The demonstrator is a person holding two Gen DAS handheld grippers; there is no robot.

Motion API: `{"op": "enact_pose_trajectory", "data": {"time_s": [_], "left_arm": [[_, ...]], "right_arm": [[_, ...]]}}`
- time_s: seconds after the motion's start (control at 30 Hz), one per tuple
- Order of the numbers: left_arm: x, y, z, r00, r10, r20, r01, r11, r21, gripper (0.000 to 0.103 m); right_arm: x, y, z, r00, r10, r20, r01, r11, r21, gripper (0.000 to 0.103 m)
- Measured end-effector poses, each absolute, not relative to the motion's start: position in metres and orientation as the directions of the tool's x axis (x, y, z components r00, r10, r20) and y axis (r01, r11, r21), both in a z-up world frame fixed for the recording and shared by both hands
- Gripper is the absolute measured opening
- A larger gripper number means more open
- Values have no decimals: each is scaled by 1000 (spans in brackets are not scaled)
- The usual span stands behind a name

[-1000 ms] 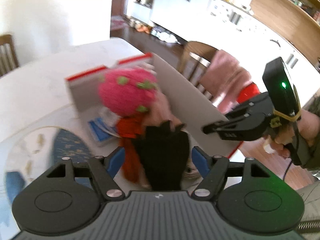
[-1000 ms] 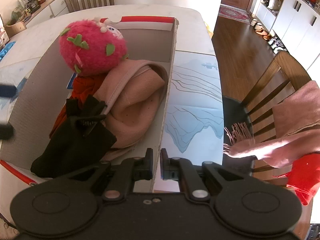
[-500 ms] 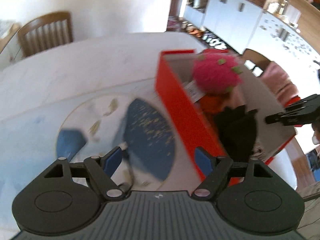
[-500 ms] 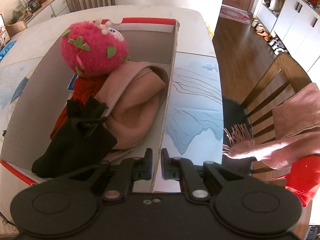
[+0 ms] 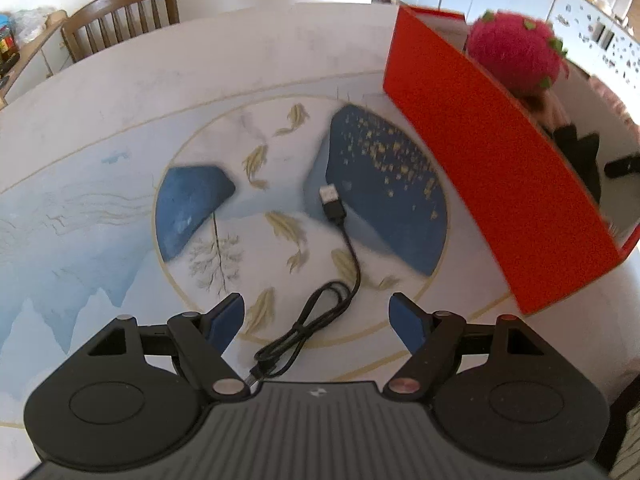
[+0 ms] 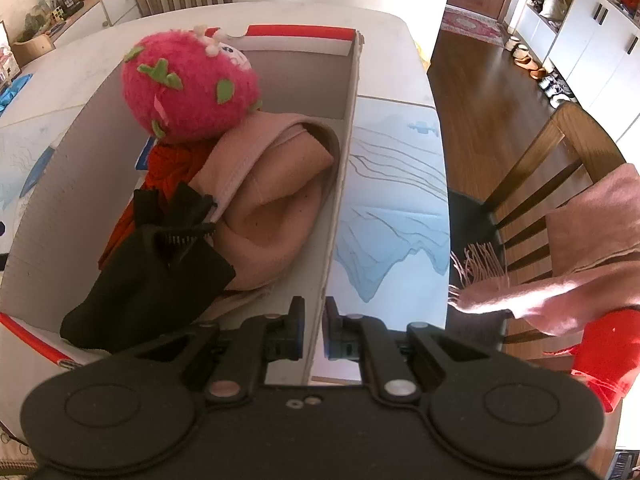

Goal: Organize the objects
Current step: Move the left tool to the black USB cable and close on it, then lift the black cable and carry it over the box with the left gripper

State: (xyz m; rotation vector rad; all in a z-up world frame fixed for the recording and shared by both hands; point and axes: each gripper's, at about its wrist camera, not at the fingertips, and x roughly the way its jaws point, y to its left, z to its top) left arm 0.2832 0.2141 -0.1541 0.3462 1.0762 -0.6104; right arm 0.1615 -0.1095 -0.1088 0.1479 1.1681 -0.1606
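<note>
A pale table bears a printed mat of blue rocks and gold fish, and on that mat, beside the red box, lies a black USB cable — the left gripper hangs over its coiled end, blue pads spread and touching nothing. The right gripper is clenched on the box's near cardboard wall; inside sit a pink plush strawberry, a peach cloth and what seems to be a black pouch. Wooden chairs ring the table — dark floorboards and white cabinets lie past the box.
</note>
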Motion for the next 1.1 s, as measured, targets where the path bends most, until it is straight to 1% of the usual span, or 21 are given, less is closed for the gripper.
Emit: {"op": "enact_pose_trajectory", "data": {"time_s": [0.17,0.2,0.23,0.3,0.37,0.43,0.47,0.57,0.7,0.73,0.83,0.97,1.1], "left_arm": [[282,217,-163,330,-269,-905,647,762,9,79],[282,217,-165,333,-263,-906,649,761,18,77],[283,217,-166,329,-261,-907,649,761,16,71],[283,216,-169,319,-261,-911,655,756,12,61],[281,214,-171,316,-258,-913,667,745,21,60],[280,212,-171,309,-267,-913,672,740,11,52],[280,211,-171,307,-273,-912,672,741,4,49],[279,206,-169,305,-273,-912,679,734,7,36],[278,199,-168,294,-270,-917,689,725,7,15],[276,197,-167,298,-267,-916,693,720,16,13],[270,191,-167,307,-258,-916,706,707,37,10],[271,186,-163,329,-254,-909,685,727,44,9],[276,186,-152,340,-281,-898,652,758,10,9]], "right_arm": [[161,-109,-110,381,-47,-923,203,979,33,9],[161,-108,-110,380,-48,-924,203,979,33,9],[161,-108,-110,380,-48,-924,203,979,32,10],[160,-108,-110,379,-49,-924,202,979,31,10],[160,-108,-110,378,-47,-924,204,978,34,10],[160,-108,-111,378,-48,-925,204,978,33,10],[160,-108,-111,378,-47,-925,205,978,34,10],[160,-108,-111,376,-48,-925,204,978,32,10],[160,-108,-111,377,-47,-925,205,978,34,10],[160,-108,-111,377,-47,-925,205,978,34,9],[160,-108,-111,376,-47,-925,205,978,34,9],[160,-108,-111,377,-47,-925,207,978,34,9],[160,-108,-111,377,-47,-925,207,978,34,8]]}}
